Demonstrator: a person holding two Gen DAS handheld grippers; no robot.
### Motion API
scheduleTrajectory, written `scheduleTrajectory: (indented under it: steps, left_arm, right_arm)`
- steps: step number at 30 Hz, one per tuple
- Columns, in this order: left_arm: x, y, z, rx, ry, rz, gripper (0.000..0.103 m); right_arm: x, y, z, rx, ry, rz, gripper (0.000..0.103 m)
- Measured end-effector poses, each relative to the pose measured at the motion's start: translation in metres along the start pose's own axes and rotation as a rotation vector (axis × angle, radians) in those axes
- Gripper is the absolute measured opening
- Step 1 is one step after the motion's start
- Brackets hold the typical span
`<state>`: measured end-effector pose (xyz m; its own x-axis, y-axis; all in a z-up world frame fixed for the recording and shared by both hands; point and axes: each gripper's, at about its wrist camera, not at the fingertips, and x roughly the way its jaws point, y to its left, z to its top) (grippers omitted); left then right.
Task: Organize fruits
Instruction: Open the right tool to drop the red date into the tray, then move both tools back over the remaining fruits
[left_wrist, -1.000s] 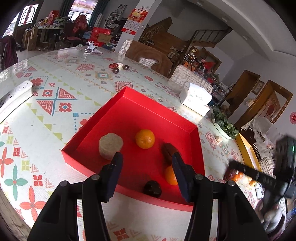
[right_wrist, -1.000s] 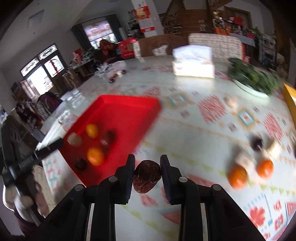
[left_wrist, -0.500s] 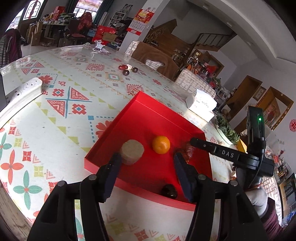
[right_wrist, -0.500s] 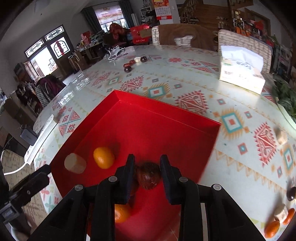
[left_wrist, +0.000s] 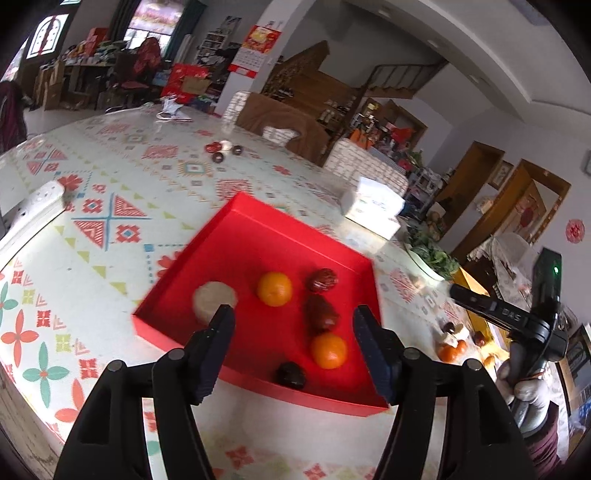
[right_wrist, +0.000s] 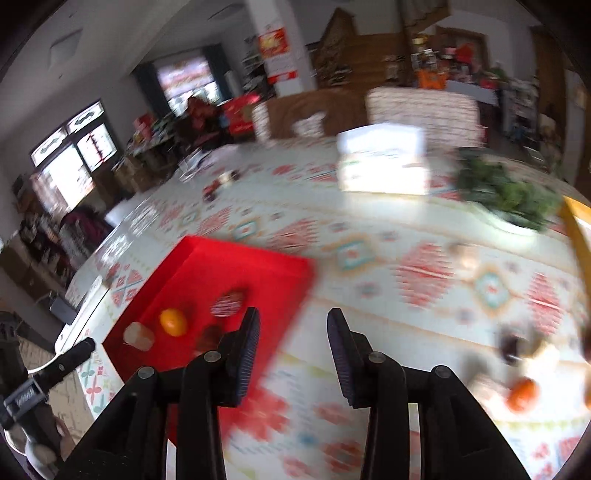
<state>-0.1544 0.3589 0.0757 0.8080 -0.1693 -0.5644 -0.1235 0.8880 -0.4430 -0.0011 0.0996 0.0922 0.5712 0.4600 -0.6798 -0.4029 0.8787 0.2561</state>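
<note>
A red tray (left_wrist: 258, 236) lies on the patterned table and shows in the right wrist view too (right_wrist: 258, 266). In it lie a pale round piece (left_wrist: 214, 299), two oranges (left_wrist: 274, 288) (left_wrist: 328, 350), two dark red dates (left_wrist: 323, 280) (left_wrist: 320, 312) and a dark fruit (left_wrist: 291, 374). My left gripper (left_wrist: 293, 349) is open and empty over the tray's near edge. My right gripper (right_wrist: 293, 350) is open and empty above the table, right of the tray. Loose fruits (right_wrist: 522, 393) (left_wrist: 452, 341) lie to the right.
A white tissue box (left_wrist: 373, 208) and a dish of greens (left_wrist: 430, 254) stand beyond the tray. Small dark fruits (left_wrist: 221, 150) lie at the far side. A white power strip (left_wrist: 33, 210) lies at the left edge. The right wrist view is blurred.
My right gripper has opened, left the dark red date in the tray and drawn back to the right. The left gripper has held over the tray's near edge.
</note>
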Motion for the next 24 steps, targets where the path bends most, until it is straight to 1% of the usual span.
scheduleTrajectory:
  steps: [1,3,4,7,10,12,15,18,22,24]
  left_arm:
    - [0.000,-0.008,-0.001,0.014,0.003,-0.011,0.066]
    - [0.001,-0.022,-0.005,0.042,0.007,-0.026,0.071]
    - [0.003,-0.030,-0.006,0.055,0.011,-0.032,0.073]
    - [0.014,-0.052,-0.012,0.092,0.041,-0.056,0.073]
    - [0.027,-0.080,-0.021,0.137,0.075,-0.080,0.073]
    - [0.036,-0.102,-0.027,0.178,0.100,-0.094,0.073]
    - [0.047,-0.128,-0.037,0.227,0.134,-0.102,0.073]
    - [0.053,-0.146,-0.047,0.271,0.161,-0.102,0.073]
    - [0.065,-0.168,-0.058,0.333,0.193,-0.096,0.073]
    - [0.073,-0.177,-0.062,0.360,0.208,-0.094,0.073]
  right_arm:
    - [-0.014,-0.015,-0.004,0.022,-0.017,-0.020,0.047]
    - [-0.046,-0.054,-0.014,0.081,-0.056,-0.078,0.050]
    - [-0.056,-0.067,-0.017,0.100,-0.067,-0.096,0.051]
    - [-0.093,-0.123,-0.038,0.189,-0.101,-0.185,0.052]
    - [-0.110,-0.162,-0.058,0.253,-0.088,-0.236,0.052]
    - [-0.110,-0.175,-0.068,0.269,-0.067,-0.237,0.052]
    - [-0.100,-0.184,-0.079,0.273,-0.036,-0.212,0.052]
    - [-0.081,-0.187,-0.078,0.277,-0.017,-0.162,0.052]
    - [-0.057,-0.183,-0.077,0.250,0.013,-0.111,0.052]
    - [-0.046,-0.182,-0.077,0.239,0.029,-0.102,0.052]
